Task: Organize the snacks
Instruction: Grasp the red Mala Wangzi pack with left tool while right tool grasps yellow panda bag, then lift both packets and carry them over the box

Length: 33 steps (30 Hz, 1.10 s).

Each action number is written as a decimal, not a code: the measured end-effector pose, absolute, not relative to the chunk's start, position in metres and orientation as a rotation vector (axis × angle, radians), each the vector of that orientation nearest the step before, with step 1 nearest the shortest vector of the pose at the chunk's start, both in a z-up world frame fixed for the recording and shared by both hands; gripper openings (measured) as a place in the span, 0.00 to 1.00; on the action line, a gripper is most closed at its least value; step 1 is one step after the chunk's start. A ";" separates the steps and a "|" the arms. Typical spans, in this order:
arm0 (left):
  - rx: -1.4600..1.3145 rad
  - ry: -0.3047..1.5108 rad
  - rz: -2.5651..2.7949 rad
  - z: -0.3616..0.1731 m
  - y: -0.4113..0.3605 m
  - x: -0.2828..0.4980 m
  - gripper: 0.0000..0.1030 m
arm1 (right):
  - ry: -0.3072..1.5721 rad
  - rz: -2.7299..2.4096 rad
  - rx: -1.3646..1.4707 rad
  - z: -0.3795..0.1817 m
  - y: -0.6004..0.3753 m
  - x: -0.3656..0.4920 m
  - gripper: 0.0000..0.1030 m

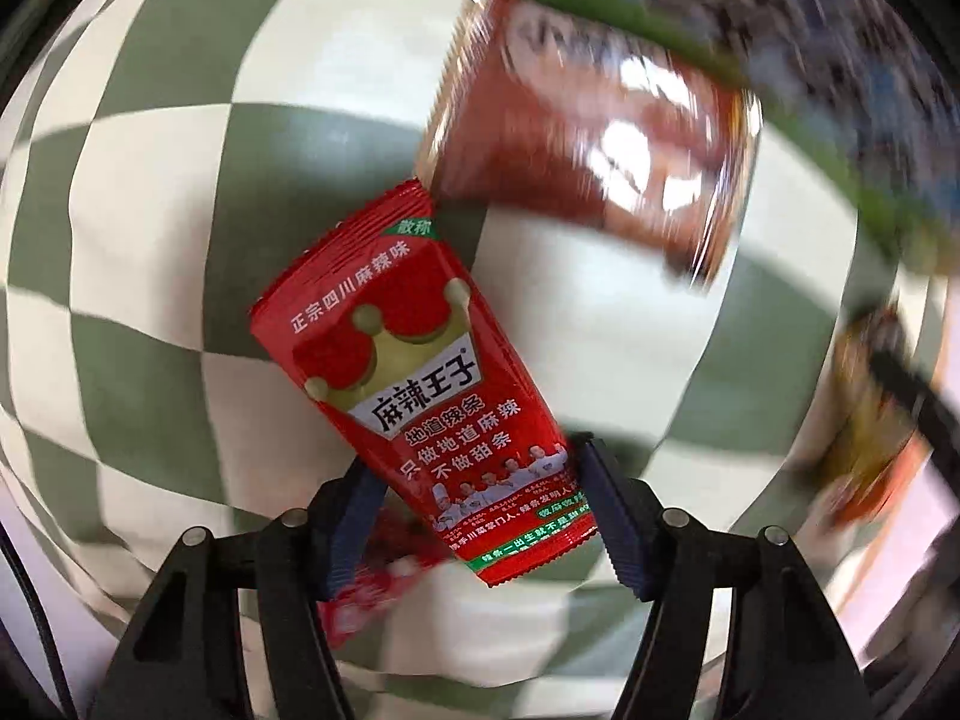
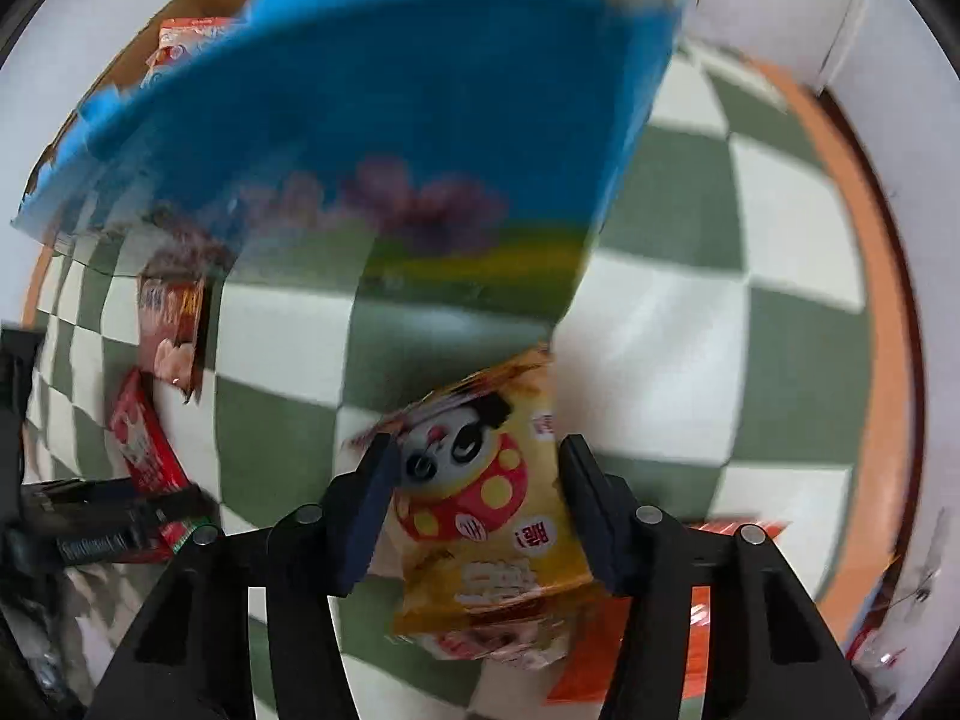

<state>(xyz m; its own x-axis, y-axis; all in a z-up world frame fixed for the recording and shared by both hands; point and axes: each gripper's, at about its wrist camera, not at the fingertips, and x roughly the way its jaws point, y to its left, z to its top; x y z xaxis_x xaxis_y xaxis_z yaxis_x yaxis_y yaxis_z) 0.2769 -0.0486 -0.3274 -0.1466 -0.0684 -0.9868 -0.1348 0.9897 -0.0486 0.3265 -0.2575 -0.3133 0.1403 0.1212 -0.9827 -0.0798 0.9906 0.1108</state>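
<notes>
The left gripper (image 1: 480,516) points down at the desk (image 1: 150,276), which wears a green-and-white checked cloth, and its dark blue fingers (image 1: 612,516) stand at a middling width on either side of the near end of a red snack packet (image 1: 414,372) printed with a gold crown and white lettering; the right finger lies against the packet's edge and the left one meets its other side, so the packet looks pinched, though how firm the hold is cannot be told. Under that end, near the left finger, a second red wrapper (image 1: 366,582) shows in a blur. Just beyond the red packet's far tip lies a shiny brown-red packet (image 1: 588,138), smeared by motion, and past it runs the green lower edge of a box (image 1: 600,18). The right gripper (image 2: 474,510) also points down, its fingers (image 2: 369,516) drawn fairly narrow around a yellow snack packet (image 2: 480,504) with a panda face, touching it on both sides. An orange wrapper (image 2: 696,618) lies beneath on the right. Farther off, a blue cardboard box (image 2: 372,96) stands in the way, hiding much of the desk behind. To the left of it lie a brown packet (image 2: 171,330) and a red one, with the other gripper beside them.
</notes>
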 end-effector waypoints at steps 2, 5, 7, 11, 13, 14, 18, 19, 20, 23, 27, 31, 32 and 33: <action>-0.063 1.744 0.020 -0.328 -0.050 0.271 0.64 | 1.486 0.192 0.154 -0.320 -0.256 0.321 0.57; -0.025 1.753 0.010 -0.326 -0.044 0.265 0.66 | 1.572 0.278 0.321 -0.328 -0.251 0.312 0.60; -0.115 1.758 0.013 -0.327 -0.032 0.262 0.66 | 1.562 0.240 0.292 -0.324 -0.248 0.308 0.72; -0.381 1.719 0.083 -0.331 -0.004 0.261 0.66 | 1.515 0.159 0.306 -0.320 -0.249 0.313 0.79; -0.452 1.697 0.124 -0.331 0.000 0.259 0.66 | 1.523 0.148 0.310 -0.326 -0.244 0.318 0.79; -0.472 1.681 0.145 -0.330 0.002 0.259 0.66 | 1.530 0.132 0.307 -0.329 -0.241 0.319 0.79; -0.271 1.605 0.140 -0.318 -0.018 0.269 0.52 | 1.541 0.105 0.286 -0.342 -0.226 0.315 0.74; -0.191 1.584 0.122 -0.314 -0.030 0.272 0.50 | 1.528 0.096 0.254 -0.343 -0.222 0.314 0.64; -0.139 1.565 0.107 -0.312 -0.038 0.273 0.50 | 1.517 0.096 0.218 -0.343 -0.218 0.314 0.62; 0.059 1.507 0.038 -0.306 -0.071 0.274 0.50 | 1.508 0.127 0.103 -0.344 -0.204 0.312 0.59; 0.136 1.506 -0.014 -0.308 -0.095 0.268 0.54 | 1.510 0.171 -0.037 -0.343 -0.186 0.308 0.62; -0.012 1.572 0.006 -0.317 -0.089 0.270 0.63 | 1.453 0.125 -0.014 -0.325 -0.198 0.301 0.79; -0.040 1.581 0.009 -0.318 -0.088 0.269 0.65 | 1.447 0.121 0.010 -0.321 -0.200 0.299 0.79; -0.054 1.586 0.012 -0.320 -0.087 0.268 0.67 | 1.445 0.116 0.033 -0.319 -0.201 0.296 0.79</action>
<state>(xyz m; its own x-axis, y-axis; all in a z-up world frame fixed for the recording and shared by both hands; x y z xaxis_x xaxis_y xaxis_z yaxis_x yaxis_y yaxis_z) 0.2681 -0.0872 -0.3198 -0.0146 -0.0273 -0.9995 -0.0422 0.9988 -0.0266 0.2961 -0.2012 -0.3190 0.1207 0.0989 -0.9877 -0.0596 0.9940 0.0922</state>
